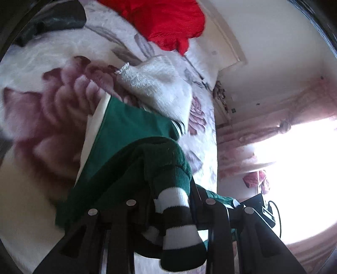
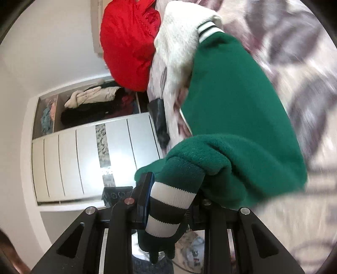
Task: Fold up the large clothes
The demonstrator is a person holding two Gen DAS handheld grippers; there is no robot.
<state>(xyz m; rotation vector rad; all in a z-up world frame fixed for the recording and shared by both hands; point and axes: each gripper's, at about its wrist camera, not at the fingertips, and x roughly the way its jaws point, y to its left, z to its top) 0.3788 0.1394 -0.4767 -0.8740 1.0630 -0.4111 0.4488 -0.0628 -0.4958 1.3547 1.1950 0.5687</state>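
Observation:
A green jacket (image 1: 130, 134) with a green-and-white striped ribbed band (image 1: 174, 210) hangs lifted over the bed. My left gripper (image 1: 172, 202) is shut on that striped band, with green cloth bunched above the fingers. In the right wrist view the same jacket (image 2: 231, 94) stretches up and away. My right gripper (image 2: 168, 202) is shut on another part of the striped band (image 2: 166, 206), whose blue-edged left pad (image 2: 146, 198) presses the knit. The right finger is hidden behind the cloth.
A floral fleece blanket (image 1: 42, 105) covers the bed. On it lie a white fluffy garment (image 1: 160, 84), a red garment (image 1: 164, 21) and a dark garment (image 1: 52, 19). A white wardrobe (image 2: 84, 158) stands at the left, and a bright curtained window (image 1: 305, 168) is at the right.

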